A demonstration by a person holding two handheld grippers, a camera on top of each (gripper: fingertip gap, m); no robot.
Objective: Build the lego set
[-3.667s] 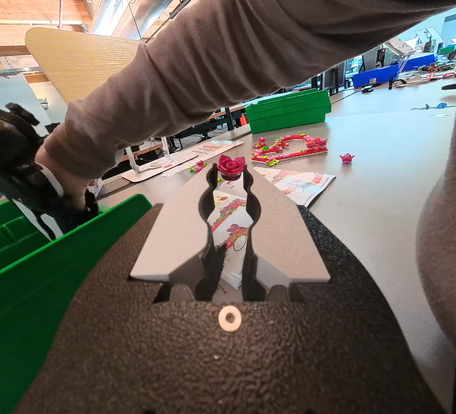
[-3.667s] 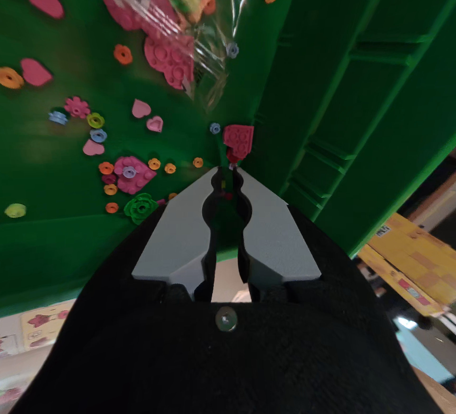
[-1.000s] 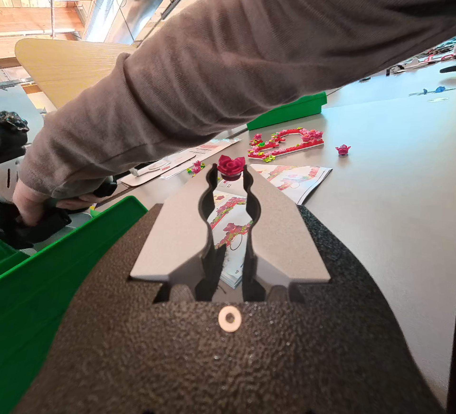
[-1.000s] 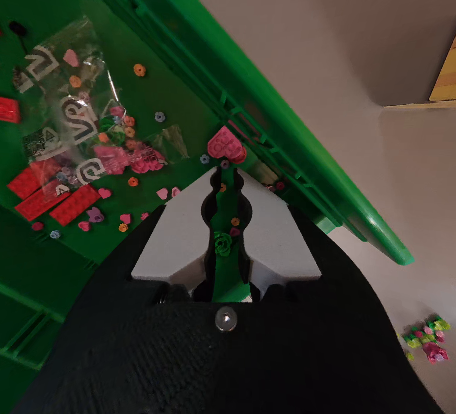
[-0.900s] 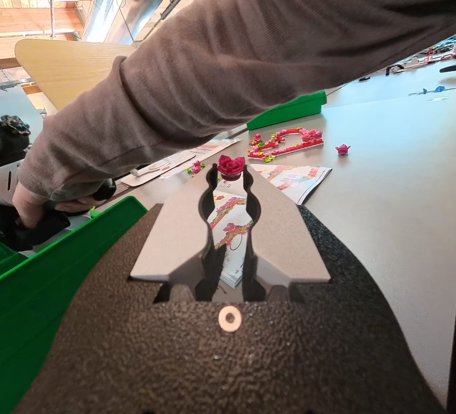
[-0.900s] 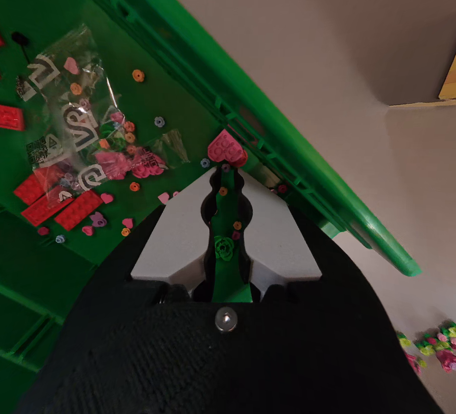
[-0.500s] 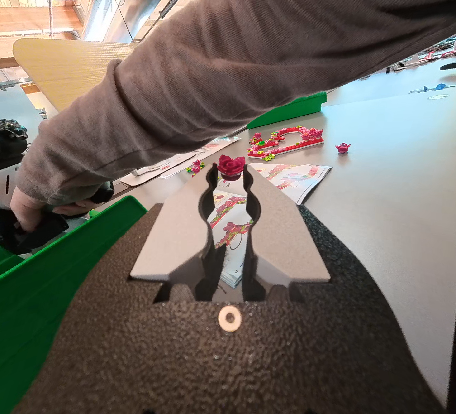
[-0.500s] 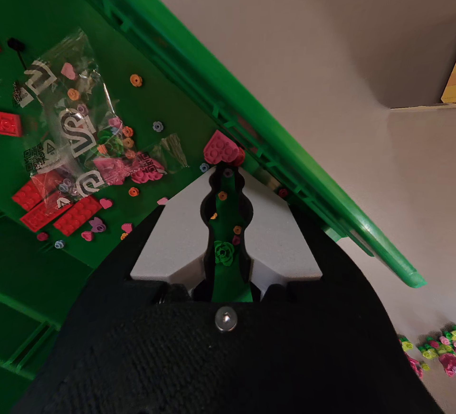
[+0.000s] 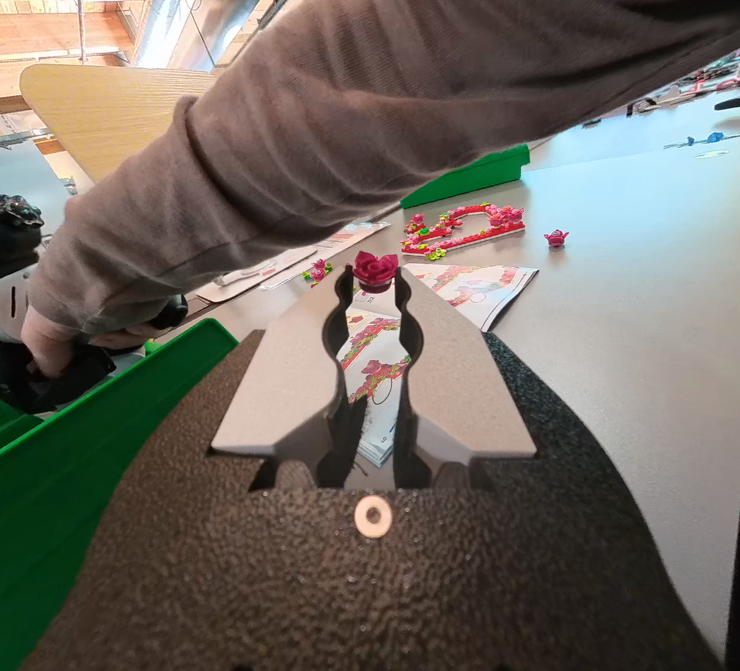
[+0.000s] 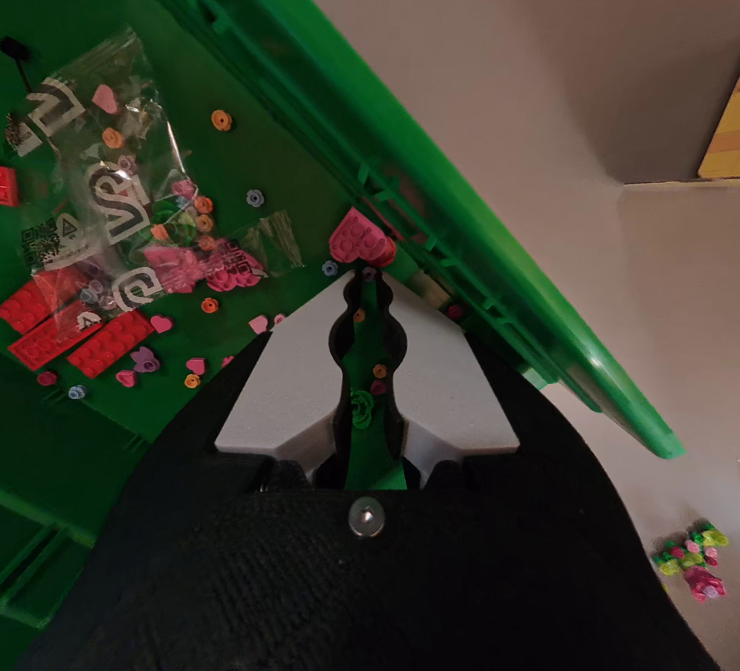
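In the left wrist view, my left gripper (image 9: 375, 279) is shut on a dark pink rose piece (image 9: 375, 269) and holds it above the open instruction booklet (image 9: 476, 285). The red heart-shaped build (image 9: 464, 229) with small flowers lies on the table beyond. In the right wrist view, my right gripper (image 10: 368, 278) is shut on a pink heart plate (image 10: 360, 241) and holds it over the inside of the green bin (image 10: 520, 291), near its wall. A person's grey sleeve (image 9: 360, 91) crosses the top of the left wrist view.
The bin holds a clear bag of pieces (image 10: 120, 203), red plates (image 10: 100, 347) and scattered small flowers and hearts. A flower cluster (image 10: 692, 563) lies on the table outside it. A loose pink flower (image 9: 556, 238) and a second green bin (image 9: 472, 177) are farther off.
My right gripper has risen from deep in the bin with the heart plate, so the bin's rim and the table show. My left gripper has barely moved with the rose.
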